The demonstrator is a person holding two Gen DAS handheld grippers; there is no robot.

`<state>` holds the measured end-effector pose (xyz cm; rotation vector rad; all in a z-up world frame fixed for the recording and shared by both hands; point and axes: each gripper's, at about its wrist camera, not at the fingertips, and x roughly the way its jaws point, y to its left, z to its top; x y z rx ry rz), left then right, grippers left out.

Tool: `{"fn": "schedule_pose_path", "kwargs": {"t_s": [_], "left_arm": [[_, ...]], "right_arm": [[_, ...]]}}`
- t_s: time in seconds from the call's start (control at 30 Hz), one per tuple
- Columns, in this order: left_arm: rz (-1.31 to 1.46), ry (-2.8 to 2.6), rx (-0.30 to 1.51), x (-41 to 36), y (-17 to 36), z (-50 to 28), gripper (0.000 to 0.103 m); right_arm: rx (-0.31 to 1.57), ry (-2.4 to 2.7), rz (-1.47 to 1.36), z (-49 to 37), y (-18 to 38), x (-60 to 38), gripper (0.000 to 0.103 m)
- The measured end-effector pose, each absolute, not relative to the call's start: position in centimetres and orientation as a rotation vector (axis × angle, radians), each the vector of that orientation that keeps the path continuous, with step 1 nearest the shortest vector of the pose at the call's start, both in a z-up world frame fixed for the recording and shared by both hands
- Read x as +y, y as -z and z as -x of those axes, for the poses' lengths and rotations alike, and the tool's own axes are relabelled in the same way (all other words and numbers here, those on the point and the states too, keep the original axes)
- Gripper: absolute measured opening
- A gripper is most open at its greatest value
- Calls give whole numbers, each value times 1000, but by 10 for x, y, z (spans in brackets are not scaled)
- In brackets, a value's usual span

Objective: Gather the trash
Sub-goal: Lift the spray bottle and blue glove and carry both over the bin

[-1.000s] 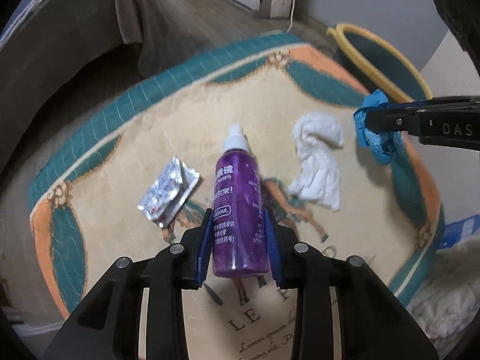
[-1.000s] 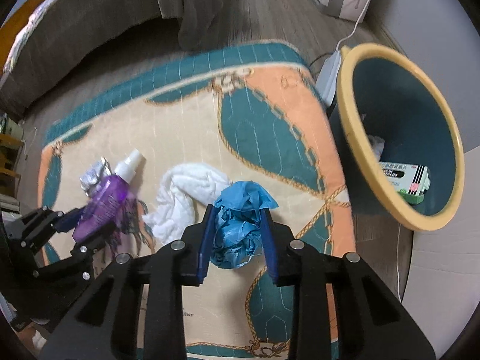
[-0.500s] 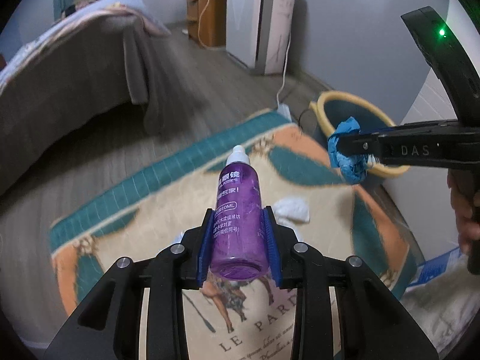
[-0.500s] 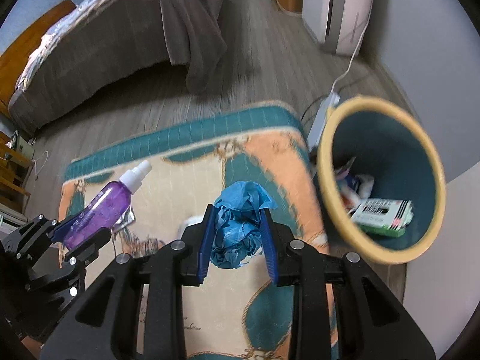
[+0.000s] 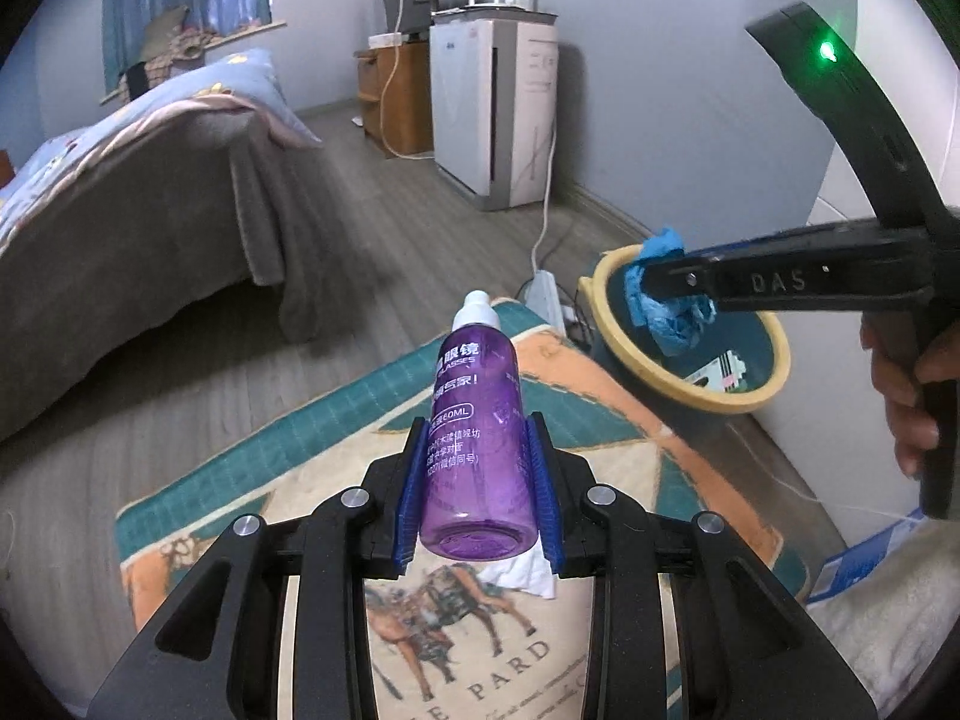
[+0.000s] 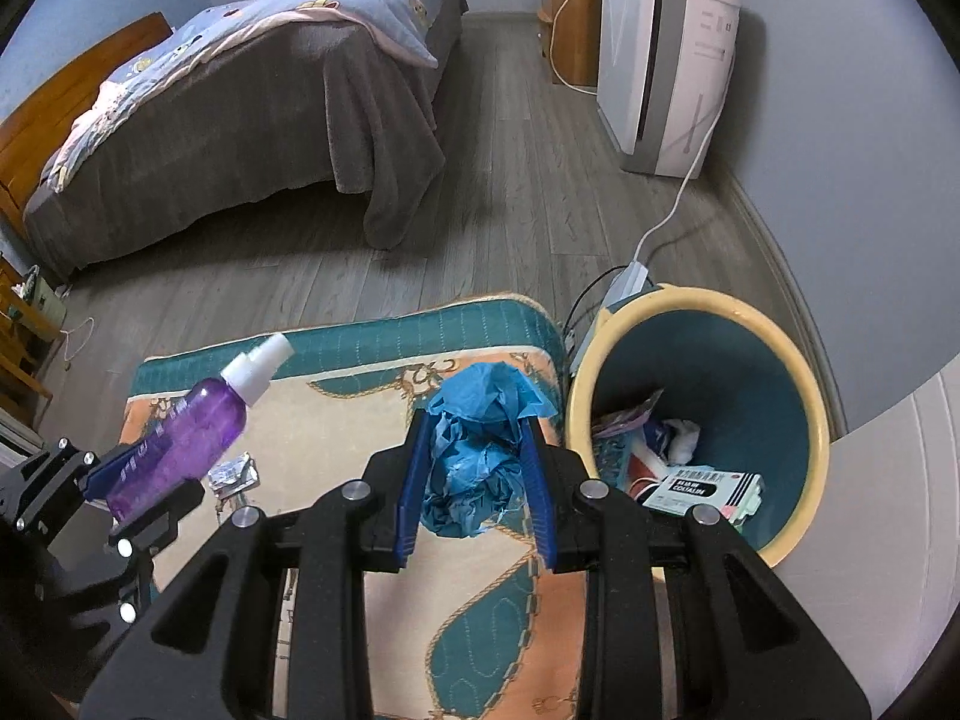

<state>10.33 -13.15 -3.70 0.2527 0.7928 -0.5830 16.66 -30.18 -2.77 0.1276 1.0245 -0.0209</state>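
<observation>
Left tool (image 5: 478, 471) clamping purple spray bottle (image 5: 475, 438) above rug (image 5: 606, 420); right tool (image 6: 474, 477) pinching crumpled blue wad (image 6: 474, 450), hanging beside bin (image 6: 810, 396) rim, off rug's far right corner.

A home bedroom — a bed (image 6: 252, 102) with a grey blanket, curtained window (image 5: 186, 6), patterned rug (image 6: 372, 396) on wood-plank floor (image 6: 510, 204) — air purifier (image 6: 666, 60) by the wall.

The purple bottle (image 5: 477, 432) is glossy translucent plastic with a smooth white cap, and the blue wad (image 6: 477, 456) is crinkled, thin and matt. The rug (image 6: 384, 414) is quilted woven cloth, the floor (image 6: 510, 180) grey matt wood-grain planks. The bin (image 6: 798, 372) looks like smooth plastic; a foil blister pack (image 6: 234, 474) glints silver.
</observation>
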Motion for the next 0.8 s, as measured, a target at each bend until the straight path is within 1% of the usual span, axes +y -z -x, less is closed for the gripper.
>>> {"fn": "schedule_pose_path", "kwargs": {"t_s": [0.4,0.63,0.8], "left_arm": [[-285,577,815,-157,47,-92,33],[-290,587,808,-189,44,-92,33],[-295,626,822,-228,47,-94,33]], "right_arm": [[992,-9,-105,-167,14,-323,29],[973,48,-102,-165,6,-369,29],[995,156,-104,-160,15,-418,29]]}}
